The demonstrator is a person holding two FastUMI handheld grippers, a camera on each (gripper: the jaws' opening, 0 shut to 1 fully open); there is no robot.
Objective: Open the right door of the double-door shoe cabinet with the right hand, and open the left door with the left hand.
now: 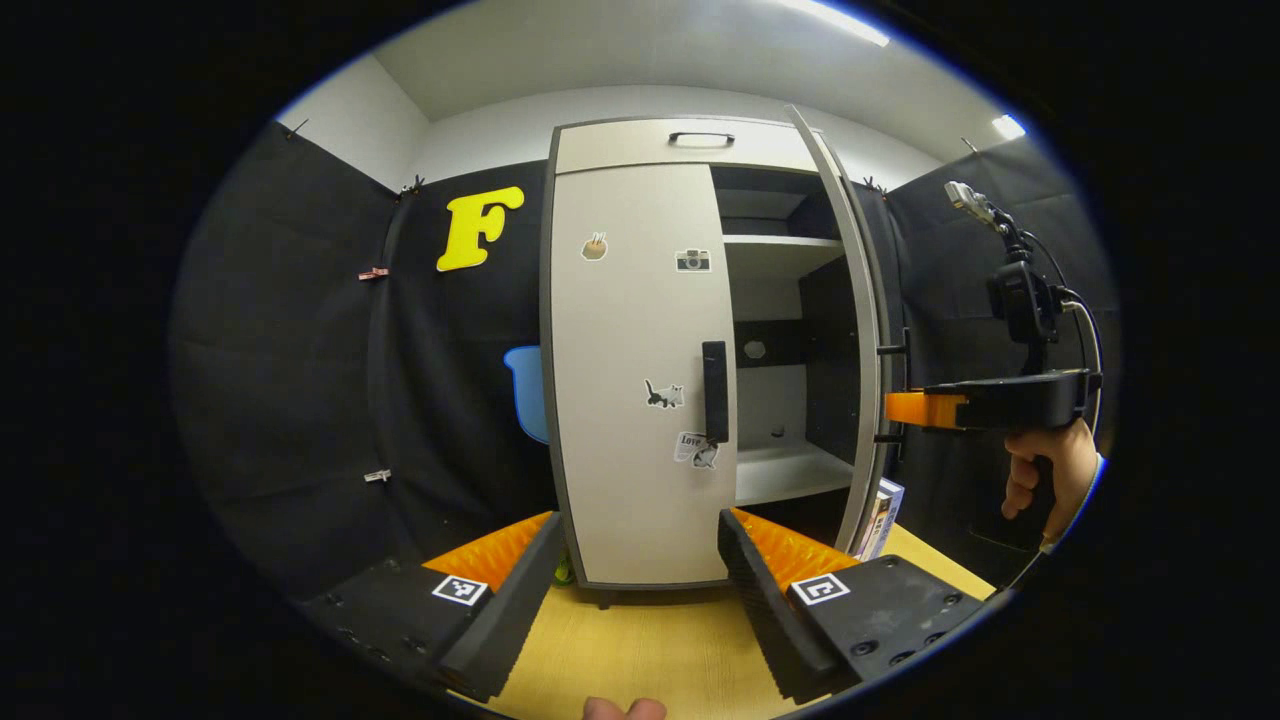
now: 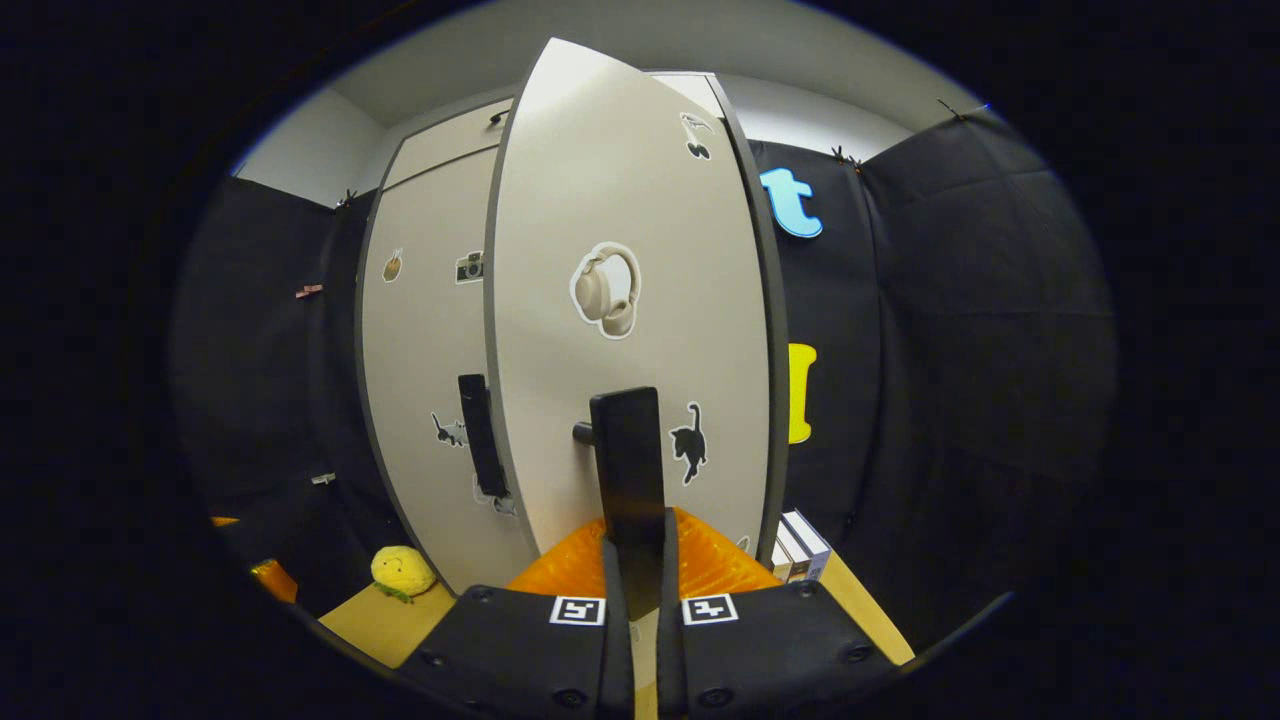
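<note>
The shoe cabinet (image 1: 640, 150) stands straight ahead in the left gripper view. Its left door (image 1: 630, 330) is closed, with a black vertical handle (image 1: 714, 390) at its right edge. My left gripper (image 1: 635, 530) is open just in front of that door, low down, touching nothing. The right door (image 2: 630, 220) is swung out, seen edge-on (image 1: 858, 330) in the left gripper view. My right gripper (image 2: 637, 545) is shut on the right door's black handle (image 2: 628, 450). A hand holds that gripper (image 1: 990, 400) at the door's edge.
White shelves (image 1: 790, 470) show inside the open half. The cabinet stands on a wooden top (image 1: 640, 640). A yellow plush toy (image 2: 402, 570) lies at the cabinet's left foot. Small boxes (image 2: 802, 545) lean by its right side. A blue shape (image 1: 528, 390) sits behind the cabinet.
</note>
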